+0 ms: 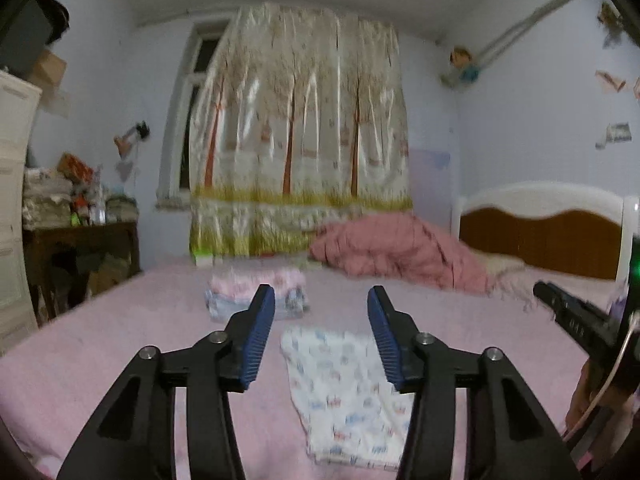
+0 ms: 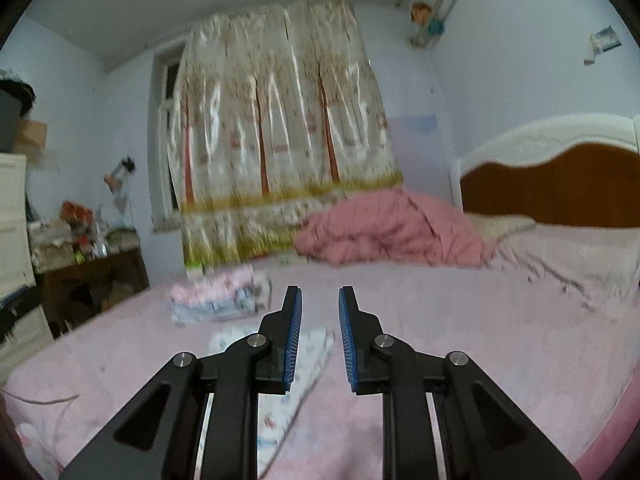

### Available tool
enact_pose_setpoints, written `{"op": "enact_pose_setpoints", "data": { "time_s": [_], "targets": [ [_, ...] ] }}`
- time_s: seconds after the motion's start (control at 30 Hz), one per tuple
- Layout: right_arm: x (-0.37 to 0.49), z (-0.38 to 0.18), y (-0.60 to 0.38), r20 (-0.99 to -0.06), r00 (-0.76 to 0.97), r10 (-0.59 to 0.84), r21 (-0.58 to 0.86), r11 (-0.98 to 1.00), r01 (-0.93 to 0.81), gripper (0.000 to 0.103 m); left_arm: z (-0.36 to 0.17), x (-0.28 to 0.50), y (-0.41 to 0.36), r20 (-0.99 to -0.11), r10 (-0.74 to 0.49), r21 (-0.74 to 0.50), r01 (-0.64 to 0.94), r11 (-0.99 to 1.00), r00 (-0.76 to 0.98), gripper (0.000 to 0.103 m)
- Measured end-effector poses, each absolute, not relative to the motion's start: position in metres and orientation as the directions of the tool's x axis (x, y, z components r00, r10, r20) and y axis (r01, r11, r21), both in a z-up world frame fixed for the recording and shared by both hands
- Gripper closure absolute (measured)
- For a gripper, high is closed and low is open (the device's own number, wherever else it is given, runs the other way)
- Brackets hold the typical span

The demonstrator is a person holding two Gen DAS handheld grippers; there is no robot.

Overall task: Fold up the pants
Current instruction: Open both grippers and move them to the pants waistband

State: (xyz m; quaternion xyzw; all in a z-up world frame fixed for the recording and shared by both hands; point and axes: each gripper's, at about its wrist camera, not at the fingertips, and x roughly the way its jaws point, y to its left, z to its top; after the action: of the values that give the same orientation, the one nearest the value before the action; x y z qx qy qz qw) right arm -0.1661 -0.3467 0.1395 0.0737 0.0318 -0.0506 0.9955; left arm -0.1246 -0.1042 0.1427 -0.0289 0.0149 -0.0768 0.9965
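Nearest your lens, the left gripper [image 1: 321, 304] fills the lower half of the left wrist view with its blue pads spread and nothing between them. The right gripper [image 2: 320, 306] sits the same way in the lower centre of its own view, its jaws parted by a narrower gap and equally empty. You have let go with both.

Just past the left gripper's fingers, the printed white pants [image 1: 348, 396] lie flat on the pink bedsheet [image 1: 120, 340] at lower centre, already looking like a compact folded shape. In the right wrist view they show partly behind the left finger, at lower centre.

Beyond them, a small stack of folded clothes [image 1: 256, 294] sits left of centre, with the pink quilt [image 1: 400, 252] heaped behind at right.

This fold looks finished to me. Your next move probably calls for lifting the pants whole onto the stack without letting the layers slip open.
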Motion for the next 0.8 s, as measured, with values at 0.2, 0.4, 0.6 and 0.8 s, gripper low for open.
{"op": "enact_pose_setpoints", "data": {
  "time_s": [0.2,0.4,0.6,0.8],
  "targets": [
    [-0.186,0.172,-0.347,0.023,0.996,-0.084,0.161,0.984,0.079,0.083,0.173,-0.138,-0.104,0.096,-0.098,-0.006,0.099,0.995,0.991,0.035],
    [-0.171,0.175,-0.356,0.008,0.998,-0.062,0.212,0.975,0.059,0.082,0.164,-0.098,-0.1,0.033,-0.091,-0.012,0.091,0.996,0.995,0.02],
    [-0.12,0.159,-0.363,-0.065,0.995,-0.072,0.202,0.976,0.084,0.053,0.141,-0.036,-0.089,-0.015,-0.102,-0.051,0.102,0.994,0.995,0.002],
    [-0.038,0.142,-0.375,-0.158,0.987,-0.012,0.252,0.966,0.052,0.052,0.138,0.061,-0.09,-0.053,-0.113,-0.032,0.112,0.993,0.992,0.0]
  ]
}}
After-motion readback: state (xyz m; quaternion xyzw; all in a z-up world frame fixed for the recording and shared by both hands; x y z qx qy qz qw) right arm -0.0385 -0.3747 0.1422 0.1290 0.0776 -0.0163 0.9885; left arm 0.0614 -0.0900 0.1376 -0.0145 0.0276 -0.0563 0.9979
